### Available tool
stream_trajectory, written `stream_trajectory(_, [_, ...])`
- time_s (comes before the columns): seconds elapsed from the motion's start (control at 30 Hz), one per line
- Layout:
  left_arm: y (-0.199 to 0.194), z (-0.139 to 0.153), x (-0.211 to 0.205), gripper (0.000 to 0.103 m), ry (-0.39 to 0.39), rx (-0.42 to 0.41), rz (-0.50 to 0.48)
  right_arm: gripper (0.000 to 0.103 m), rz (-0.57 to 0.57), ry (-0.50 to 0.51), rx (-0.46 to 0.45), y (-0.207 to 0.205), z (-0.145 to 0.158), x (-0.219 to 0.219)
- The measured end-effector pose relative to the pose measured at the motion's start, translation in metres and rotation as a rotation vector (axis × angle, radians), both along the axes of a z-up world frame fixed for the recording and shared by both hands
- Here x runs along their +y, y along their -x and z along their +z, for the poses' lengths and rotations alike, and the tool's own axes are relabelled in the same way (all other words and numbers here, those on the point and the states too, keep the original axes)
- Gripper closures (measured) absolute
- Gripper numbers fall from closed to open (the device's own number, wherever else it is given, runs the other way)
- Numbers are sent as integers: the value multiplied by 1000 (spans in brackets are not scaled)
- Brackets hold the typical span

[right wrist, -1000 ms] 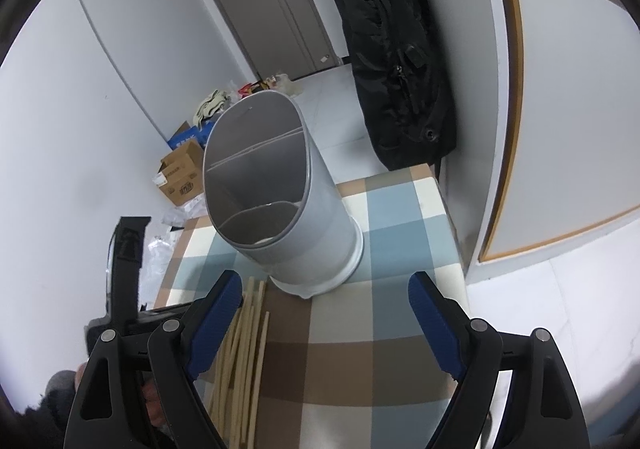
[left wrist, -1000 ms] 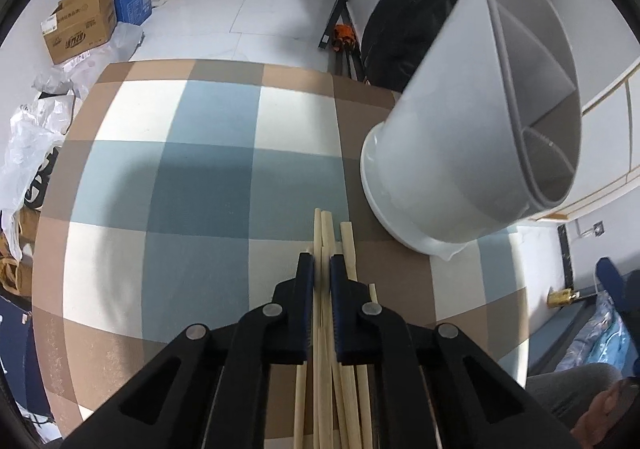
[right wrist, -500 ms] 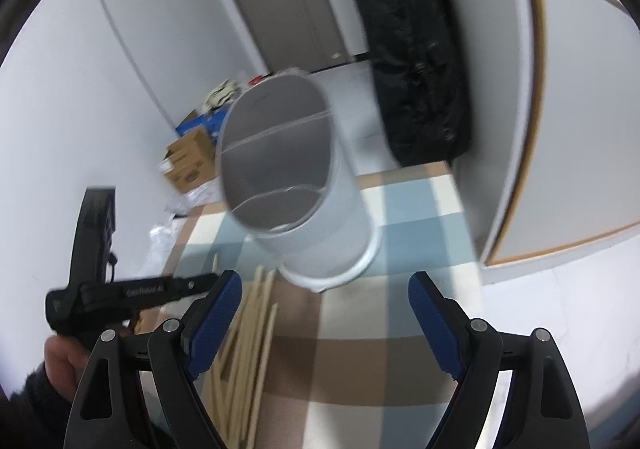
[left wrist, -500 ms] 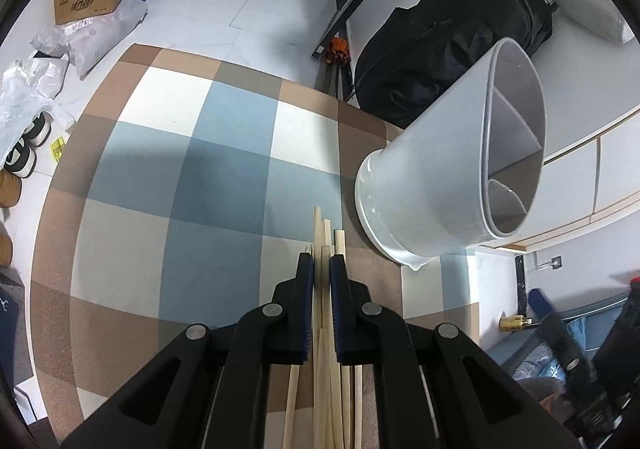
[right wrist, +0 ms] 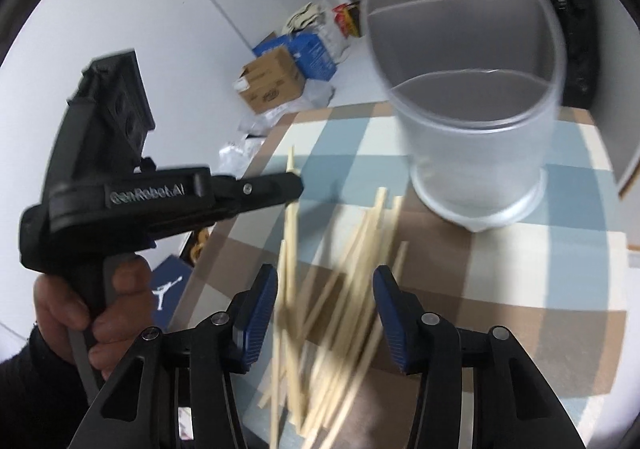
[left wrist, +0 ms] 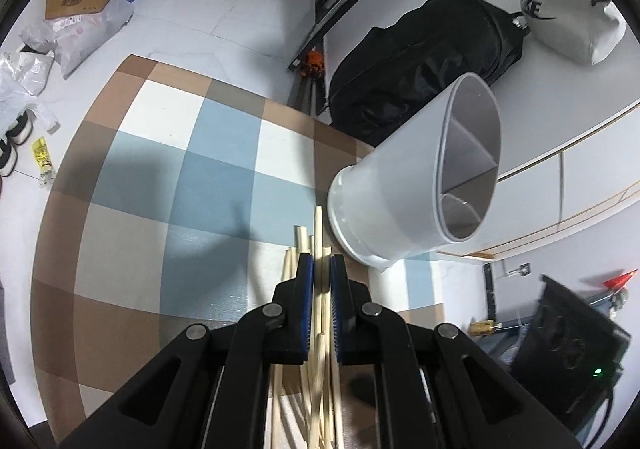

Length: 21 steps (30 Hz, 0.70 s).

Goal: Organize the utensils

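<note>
Above the chopsticks (right wrist: 340, 289), right gripper (right wrist: 325, 315) now lower, fingers spread; left gripper (left wrist: 321, 281) pinching one.

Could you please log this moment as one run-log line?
left tongs: shut on chopstick, lifted | right tongs: open over chopstick pile | holder: empty

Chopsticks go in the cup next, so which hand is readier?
Probably the left gripper: its fingers are already shut on a chopstick, lifted beside the cup. The right gripper is open over the pile, holding nothing.
</note>
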<state>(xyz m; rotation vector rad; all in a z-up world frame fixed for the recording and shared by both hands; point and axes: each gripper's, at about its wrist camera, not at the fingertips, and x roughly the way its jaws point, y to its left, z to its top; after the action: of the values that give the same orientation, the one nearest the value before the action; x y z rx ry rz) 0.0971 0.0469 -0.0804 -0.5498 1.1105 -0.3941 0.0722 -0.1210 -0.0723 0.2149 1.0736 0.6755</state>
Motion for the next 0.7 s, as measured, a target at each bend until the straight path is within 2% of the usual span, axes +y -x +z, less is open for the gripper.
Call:
stream_trajectory(0.17, [-1, 2, 0, 99, 28, -15, -12, 56, 40, -4, 9, -8, -12, 16])
stream_trajectory(0.33, [-4, 1, 1, 99, 14, -19, -3, 81, 32, 22, 27, -11, -21, 24])
stream_trajectory(0.43, [-5, -3, 5, 99, 14, -4, 11, 94, 35, 27, -4, -7, -15, 24])
stream_trajectory(0.57, [-6, -9, 9, 99, 10, 19, 33, 100, 25, 104, -11, -6, -20, 27])
stream_trajectory(0.7, [-2, -6, 10, 97, -41, 18, 23, 101, 7, 109, -11, -6, -20, 20])
